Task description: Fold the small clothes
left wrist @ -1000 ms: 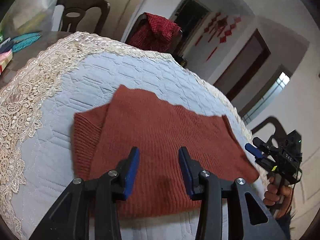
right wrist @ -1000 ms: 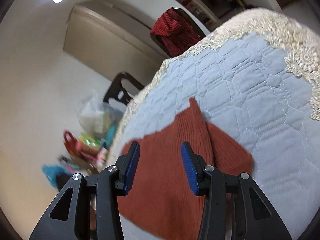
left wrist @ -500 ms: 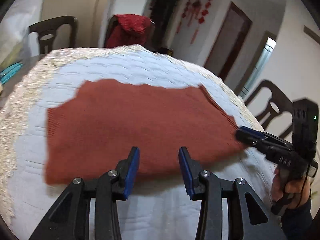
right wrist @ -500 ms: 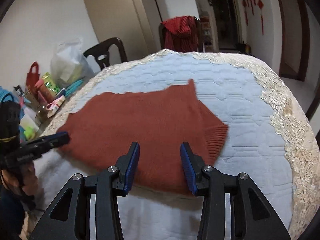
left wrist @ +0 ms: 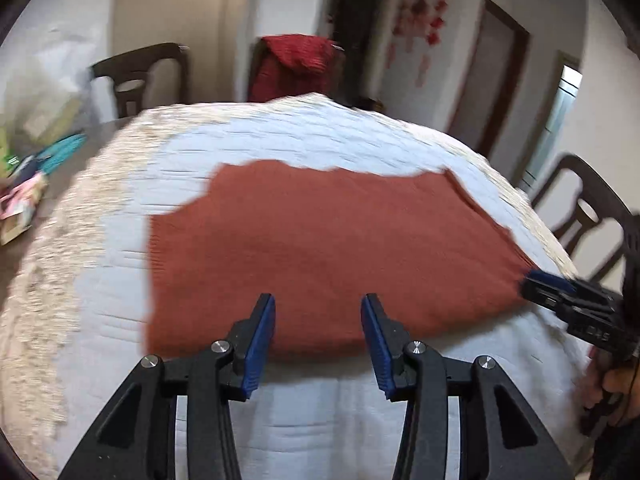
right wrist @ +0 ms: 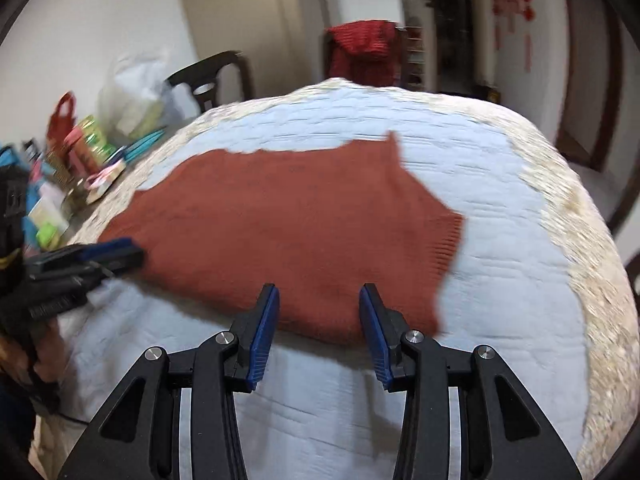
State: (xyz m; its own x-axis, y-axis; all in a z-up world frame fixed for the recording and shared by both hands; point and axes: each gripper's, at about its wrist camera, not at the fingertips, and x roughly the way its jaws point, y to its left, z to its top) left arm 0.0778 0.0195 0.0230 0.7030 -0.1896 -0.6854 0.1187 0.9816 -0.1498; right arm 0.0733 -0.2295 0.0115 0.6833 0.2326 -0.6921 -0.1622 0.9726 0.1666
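Two grippers hang over a round table (left wrist: 100,288) with a pale blue quilted cloth (right wrist: 500,280) on it. The cloth has a cream lace edge. One rust-red knitted top (left wrist: 320,248) lies flat on the blue cloth, near the side where the person stands. Its ribbed hem is at the right end, seen from the right wrist camera.

The left gripper (left wrist: 318,340) points down at the near edge of the red top. Its blue pads are spread apart and its jaws are opening. Nothing is between them; the red top only shows in the gap, lying on the cloth below.

The right gripper (right wrist: 319,328) points down at the near edge of the top too, more toward the hem end. Its blue pads are also spread apart, and they pinch nothing.

From the left wrist camera, the tips of the right gripper sit right at the corner of the red top, but I cannot tell if they touch it. A hand (left wrist: 616,380) holds its handle. From the right wrist camera, the left gripper sits at the other end of the top in the same way.

Behind the table are dark wooden chairs (left wrist: 140,76). One chair has a red cloth (right wrist: 364,52) hung over its back. Some bags and small colourful packets (right wrist: 80,144) are at the far left side. Red paper decorations (left wrist: 420,12) hang on the wall by a door. Both pictures are a bit blurry.
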